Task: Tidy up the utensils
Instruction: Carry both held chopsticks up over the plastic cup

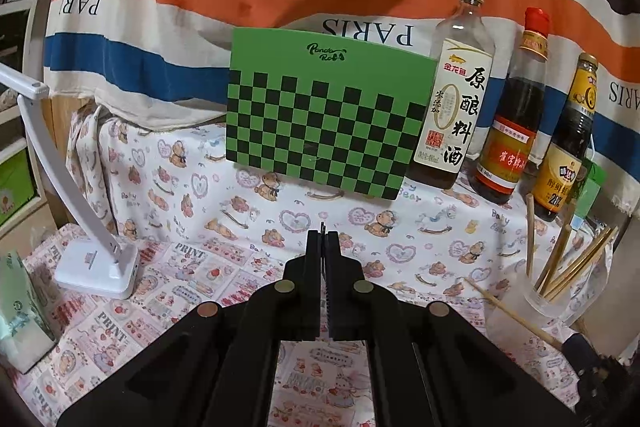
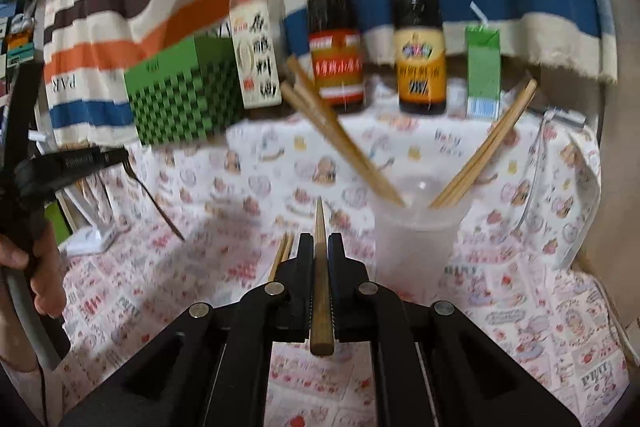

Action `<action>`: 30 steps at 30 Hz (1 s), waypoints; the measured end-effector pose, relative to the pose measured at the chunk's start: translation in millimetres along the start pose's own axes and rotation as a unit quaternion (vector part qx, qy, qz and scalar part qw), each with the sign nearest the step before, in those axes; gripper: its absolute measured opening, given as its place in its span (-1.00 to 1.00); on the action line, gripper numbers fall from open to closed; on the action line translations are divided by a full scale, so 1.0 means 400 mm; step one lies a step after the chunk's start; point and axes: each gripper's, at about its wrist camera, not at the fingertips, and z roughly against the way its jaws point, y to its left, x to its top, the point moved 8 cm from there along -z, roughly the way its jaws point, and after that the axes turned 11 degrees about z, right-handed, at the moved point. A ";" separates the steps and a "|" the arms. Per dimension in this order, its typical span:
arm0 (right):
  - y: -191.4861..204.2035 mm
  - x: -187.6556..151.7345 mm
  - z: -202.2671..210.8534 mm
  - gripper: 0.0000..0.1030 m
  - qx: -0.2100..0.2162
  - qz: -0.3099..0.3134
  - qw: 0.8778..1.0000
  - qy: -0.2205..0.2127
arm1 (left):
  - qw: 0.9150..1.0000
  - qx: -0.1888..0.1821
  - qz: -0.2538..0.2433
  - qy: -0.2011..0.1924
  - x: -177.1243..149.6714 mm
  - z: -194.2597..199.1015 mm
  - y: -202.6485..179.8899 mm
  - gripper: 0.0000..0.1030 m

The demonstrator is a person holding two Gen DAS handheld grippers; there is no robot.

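Note:
My right gripper [image 2: 321, 241] is shut on a brown wooden chopstick [image 2: 321, 267] that points forward, just left of a clear plastic cup [image 2: 416, 227]. Several chopsticks [image 2: 484, 155] stand in the cup, leaning left and right. Two more chopsticks [image 2: 282, 253] lie on the cloth under the gripper. My left gripper [image 1: 322, 239] is shut on a thin dark utensil whose tip shows between the jaws; in the right wrist view the left gripper [image 2: 118, 155] holds a dark fork [image 2: 156, 203] hanging down. The cup [image 1: 548, 291] with chopsticks shows at the right of the left wrist view.
A green checkered box [image 1: 324, 123] and three sauce bottles [image 1: 516, 107] stand at the back against a striped cloth. A green carton [image 2: 483, 71] stands right of the bottles. A white lamp base [image 1: 96, 267] sits at the left. A tissue pack [image 1: 20, 311] lies far left.

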 end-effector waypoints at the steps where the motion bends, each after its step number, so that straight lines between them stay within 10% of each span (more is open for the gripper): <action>1: 0.000 0.007 0.004 -0.85 -0.002 0.001 1.000 -0.008 | 1.000 0.000 0.002 0.000 0.001 0.000 0.001 -0.98; 18: -0.080 0.080 0.121 -0.85 -0.037 -0.033 0.991 -0.124 | 0.996 -0.080 -0.032 0.000 -0.038 0.033 -0.095 -0.98; 30: -0.326 0.125 0.291 -0.85 -0.040 -0.187 0.948 -0.255 | 0.985 -0.163 -0.047 -0.010 -0.056 0.122 -0.285 -0.98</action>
